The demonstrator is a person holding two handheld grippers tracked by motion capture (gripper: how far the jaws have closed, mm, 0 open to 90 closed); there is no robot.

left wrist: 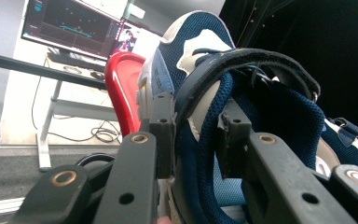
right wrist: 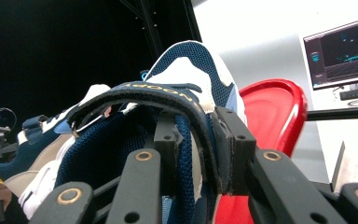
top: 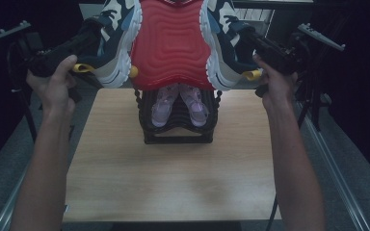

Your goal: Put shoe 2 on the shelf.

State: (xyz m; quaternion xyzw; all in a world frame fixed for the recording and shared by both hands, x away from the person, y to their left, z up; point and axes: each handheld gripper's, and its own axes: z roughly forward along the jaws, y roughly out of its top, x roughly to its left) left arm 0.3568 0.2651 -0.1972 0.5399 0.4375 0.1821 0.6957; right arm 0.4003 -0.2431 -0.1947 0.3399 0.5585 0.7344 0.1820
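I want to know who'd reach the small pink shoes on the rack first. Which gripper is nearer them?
Too close to call. The left gripper and right gripper are both raised, each clamping a blue shoe, on opposite sides of the pink shoes, about equally far.

- A lab or recording studio: black curtains [top: 361,96] surround the wooden tabletop [top: 173,178].
- Computer monitors [left wrist: 70,25] showing graphs stand on a desk [left wrist: 42,70] behind, cables [left wrist: 100,135] trailing on the floor.
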